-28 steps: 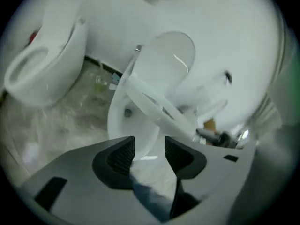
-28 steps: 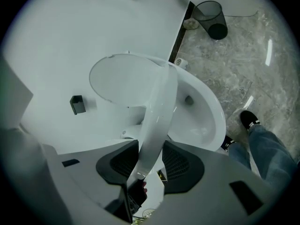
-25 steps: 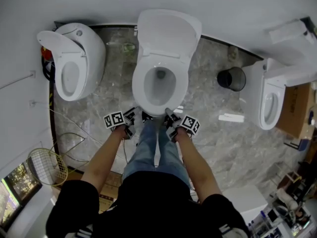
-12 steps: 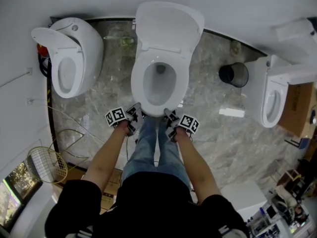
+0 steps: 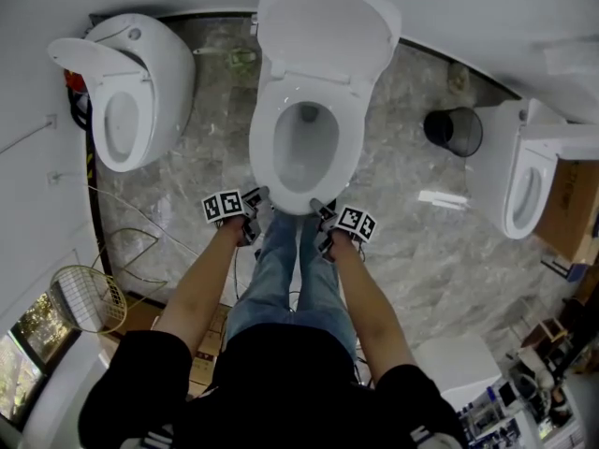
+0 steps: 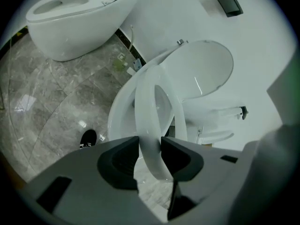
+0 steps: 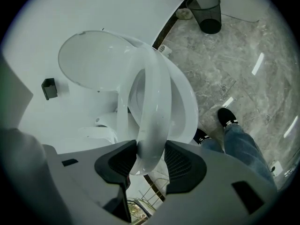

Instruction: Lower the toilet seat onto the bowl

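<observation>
The white toilet seat (image 5: pixel 263 148) is hinged under the raised lid (image 5: pixel 323 26) of the middle toilet and hangs just above the bowl (image 5: pixel 301 162). At its front rim, my left gripper (image 5: pixel 255 204) and right gripper (image 5: pixel 323 215) each hold it. In the left gripper view the seat ring (image 6: pixel 147 107) runs between the pads of the left gripper (image 6: pixel 150 156), whose jaws have just been closing on it. In the right gripper view the rim (image 7: pixel 154 102) sits between the pads of the right gripper (image 7: pixel 151 161), whose jaws have just been opening slightly.
A second toilet (image 5: pixel 131 92) stands at the left and a third (image 5: pixel 529 185) at the right. A black mesh bin (image 5: pixel 456 131) sits on the marble floor near the wall. The person's legs (image 5: pixel 285 269) stand right in front of the bowl. Cables and a wire frame (image 5: pixel 84 297) lie at the lower left.
Both grippers have sunk with the seat's front rim, bringing the seat lower over the bowl. The head view has tilted slightly.
</observation>
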`<control>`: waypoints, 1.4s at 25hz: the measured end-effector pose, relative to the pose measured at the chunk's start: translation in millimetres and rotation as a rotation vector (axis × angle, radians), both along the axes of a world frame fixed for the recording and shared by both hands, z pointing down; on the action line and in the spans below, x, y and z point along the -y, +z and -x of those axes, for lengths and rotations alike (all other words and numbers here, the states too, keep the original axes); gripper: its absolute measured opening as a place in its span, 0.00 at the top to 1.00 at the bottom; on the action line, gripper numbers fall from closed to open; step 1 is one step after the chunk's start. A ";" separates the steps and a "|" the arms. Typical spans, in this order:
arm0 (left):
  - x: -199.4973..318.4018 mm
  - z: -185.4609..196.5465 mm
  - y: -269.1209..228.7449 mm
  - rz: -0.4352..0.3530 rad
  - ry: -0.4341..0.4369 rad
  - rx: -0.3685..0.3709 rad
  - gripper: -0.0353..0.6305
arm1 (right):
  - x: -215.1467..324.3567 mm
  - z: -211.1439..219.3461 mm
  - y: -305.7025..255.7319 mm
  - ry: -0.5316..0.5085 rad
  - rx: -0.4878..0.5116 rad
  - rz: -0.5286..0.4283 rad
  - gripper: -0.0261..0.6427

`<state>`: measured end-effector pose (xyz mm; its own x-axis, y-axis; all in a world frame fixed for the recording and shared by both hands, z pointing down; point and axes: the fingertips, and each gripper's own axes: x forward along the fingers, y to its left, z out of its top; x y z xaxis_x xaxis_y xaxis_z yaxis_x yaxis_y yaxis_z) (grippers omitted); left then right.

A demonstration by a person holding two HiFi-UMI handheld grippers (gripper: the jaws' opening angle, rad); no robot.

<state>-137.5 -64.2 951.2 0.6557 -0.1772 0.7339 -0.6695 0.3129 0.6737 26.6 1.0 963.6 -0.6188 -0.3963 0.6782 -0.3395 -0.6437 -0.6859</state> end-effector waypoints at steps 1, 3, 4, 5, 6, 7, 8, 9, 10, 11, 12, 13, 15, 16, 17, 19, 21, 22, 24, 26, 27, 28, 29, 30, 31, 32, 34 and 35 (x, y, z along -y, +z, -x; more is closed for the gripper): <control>-1.9 0.2 4.4 0.005 0.006 0.004 0.73 | -2.0 0.3 4.3 -0.006 0.002 0.004 0.67; -4.8 -1.2 14.4 0.017 0.011 0.005 0.73 | -4.9 -1.2 13.8 -0.017 0.002 0.008 0.67; -6.2 -1.7 19.2 0.024 0.016 0.004 0.73 | -6.5 -1.3 18.8 -0.020 0.001 0.011 0.67; -7.7 -1.1 23.5 0.030 0.024 0.007 0.73 | -8.3 -0.5 23.7 -0.022 0.000 0.014 0.66; -9.0 0.2 27.5 0.034 0.031 0.012 0.73 | -9.9 1.1 28.3 -0.025 0.000 0.016 0.66; -10.0 1.6 31.4 0.038 0.035 0.017 0.73 | -11.4 3.0 32.6 -0.027 0.001 0.018 0.66; -11.1 2.6 35.4 0.043 0.035 0.021 0.73 | -12.8 4.4 36.5 -0.029 0.002 0.020 0.66; -12.6 2.9 39.5 0.051 0.035 0.025 0.73 | -14.6 5.1 40.4 -0.033 0.003 0.022 0.66; -14.9 2.6 43.5 0.058 0.037 0.028 0.73 | -17.2 5.0 44.5 -0.038 0.004 0.024 0.66; -17.2 2.1 47.3 0.065 0.042 0.031 0.73 | -20.0 4.6 48.6 -0.043 0.004 0.027 0.66; -18.6 1.9 50.7 0.070 0.048 0.034 0.73 | -21.3 4.3 52.2 -0.048 0.003 0.030 0.66; -18.8 2.0 53.7 0.074 0.051 0.036 0.73 | -21.4 4.2 55.1 -0.054 -0.001 0.033 0.66; -19.3 3.0 59.2 0.074 0.057 0.043 0.73 | -22.2 5.0 60.4 -0.062 -0.008 0.040 0.65; -19.8 3.6 61.9 0.068 0.061 0.048 0.73 | -23.5 5.5 63.2 -0.065 -0.011 0.043 0.65; -20.2 3.9 64.3 0.061 0.063 0.054 0.72 | -24.7 5.8 66.1 -0.066 -0.014 0.046 0.65; -20.6 3.9 69.1 0.055 0.059 0.064 0.72 | -26.2 5.6 70.7 -0.069 -0.023 0.057 0.65; -20.7 3.7 73.8 0.066 0.049 0.079 0.72 | -26.6 3.6 74.2 -0.084 -0.048 0.078 0.65; -20.1 4.6 75.3 0.075 0.040 0.092 0.72 | -26.7 2.5 75.3 -0.101 -0.068 0.089 0.65; -16.3 11.1 74.4 0.090 -0.013 0.134 0.74 | -28.9 0.8 74.1 -0.160 -0.113 0.111 0.67; -7.6 20.2 67.1 0.089 -0.098 0.179 0.78 | -30.5 -2.6 67.1 -0.240 -0.164 0.113 0.69; -2.0 22.6 60.6 0.078 -0.125 0.192 0.78 | -29.7 -5.2 61.0 -0.275 -0.186 0.102 0.69; 3.5 22.8 51.9 0.061 -0.134 0.196 0.78 | -27.5 -8.0 52.9 -0.299 -0.205 0.087 0.70; 8.2 21.5 40.8 0.041 -0.127 0.193 0.78 | -24.5 -11.0 42.5 -0.312 -0.219 0.067 0.70; 11.5 19.8 27.5 0.021 -0.111 0.188 0.78 | -21.3 -14.1 29.7 -0.318 -0.231 0.045 0.72; 13.9 18.2 12.4 -0.002 -0.087 0.186 0.78 | -17.8 -17.4 14.5 -0.322 -0.243 0.020 0.74; 16.2 16.6 -3.8 -0.029 -0.052 0.188 0.78 | -13.2 -21.3 -2.4 -0.326 -0.259 -0.007 0.75; 23.3 11.4 -38.1 -0.096 0.039 0.205 0.80 | 2.7 -32.1 -39.7 -0.322 -0.301 -0.072 0.80; 28.4 7.7 -55.5 -0.129 0.078 0.214 0.82 | 14.1 -38.7 -60.0 -0.312 -0.324 -0.111 0.83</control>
